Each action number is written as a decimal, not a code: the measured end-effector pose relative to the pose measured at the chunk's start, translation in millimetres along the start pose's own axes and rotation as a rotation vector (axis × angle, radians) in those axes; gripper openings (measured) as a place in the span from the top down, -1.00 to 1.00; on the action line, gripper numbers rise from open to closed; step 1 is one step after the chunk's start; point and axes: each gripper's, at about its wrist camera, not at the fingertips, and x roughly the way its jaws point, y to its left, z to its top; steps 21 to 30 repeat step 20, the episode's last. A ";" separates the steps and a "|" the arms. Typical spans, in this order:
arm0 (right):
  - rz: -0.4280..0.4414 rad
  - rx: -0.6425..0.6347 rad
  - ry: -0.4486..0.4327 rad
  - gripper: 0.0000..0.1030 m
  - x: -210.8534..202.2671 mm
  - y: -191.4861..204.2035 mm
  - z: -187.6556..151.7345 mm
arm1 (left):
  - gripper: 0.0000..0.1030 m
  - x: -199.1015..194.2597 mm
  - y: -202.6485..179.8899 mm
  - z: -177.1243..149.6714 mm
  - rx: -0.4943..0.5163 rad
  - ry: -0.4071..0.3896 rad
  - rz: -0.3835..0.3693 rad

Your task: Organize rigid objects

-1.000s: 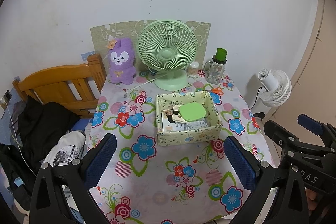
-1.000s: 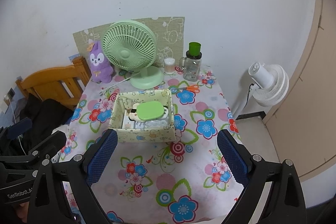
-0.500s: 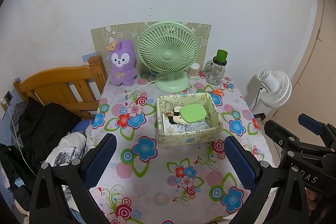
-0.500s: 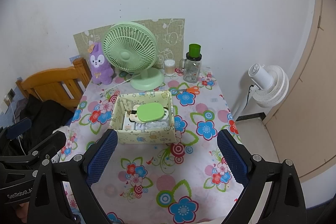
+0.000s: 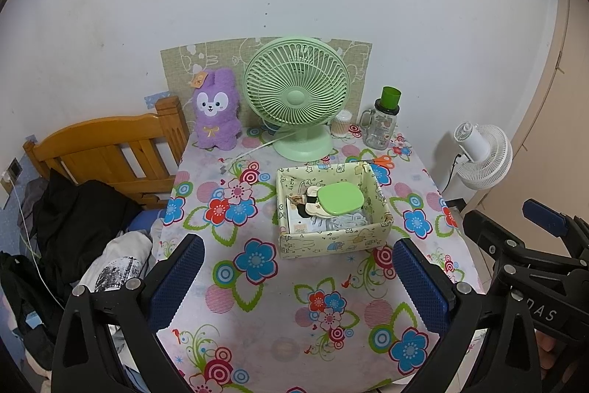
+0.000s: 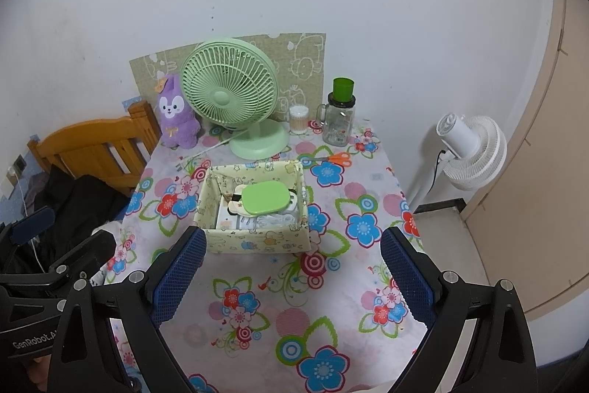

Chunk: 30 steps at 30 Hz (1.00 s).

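Observation:
A pale patterned storage box (image 5: 333,244) (image 6: 257,240) sits mid-table with a flat green case (image 5: 340,197) (image 6: 265,197), cards and a white cable inside. Orange-handled scissors (image 5: 383,160) (image 6: 333,157) lie behind the box on the right. A glass jar with a green lid (image 5: 383,124) (image 6: 338,115) and a small cotton-swab tub (image 5: 341,125) (image 6: 298,118) stand at the back. My left gripper (image 5: 298,282) hovers open over the near table, nothing between its fingers. My right gripper (image 6: 292,277) is likewise open and empty, near the front edge.
A green desk fan (image 5: 296,98) (image 6: 235,94) and a purple plush rabbit (image 5: 215,115) (image 6: 175,115) stand at the back by the wall. A wooden bed frame (image 5: 106,153) with dark clothes is left of the flowered table (image 5: 257,319). A white floor fan (image 6: 471,150) stands right.

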 end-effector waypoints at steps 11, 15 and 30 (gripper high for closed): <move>-0.006 -0.004 0.001 -0.89 4.0 0.7 1.4 | -1.00 3.7 1.3 0.8 -0.004 0.005 -0.001; -0.006 -0.008 0.014 -0.89 7.8 1.9 3.2 | -1.00 12.0 1.7 4.2 -0.005 0.025 -0.001; -0.007 -0.022 0.037 -0.89 22.1 4.1 9.5 | -1.00 26.4 3.2 11.5 -0.007 0.052 0.002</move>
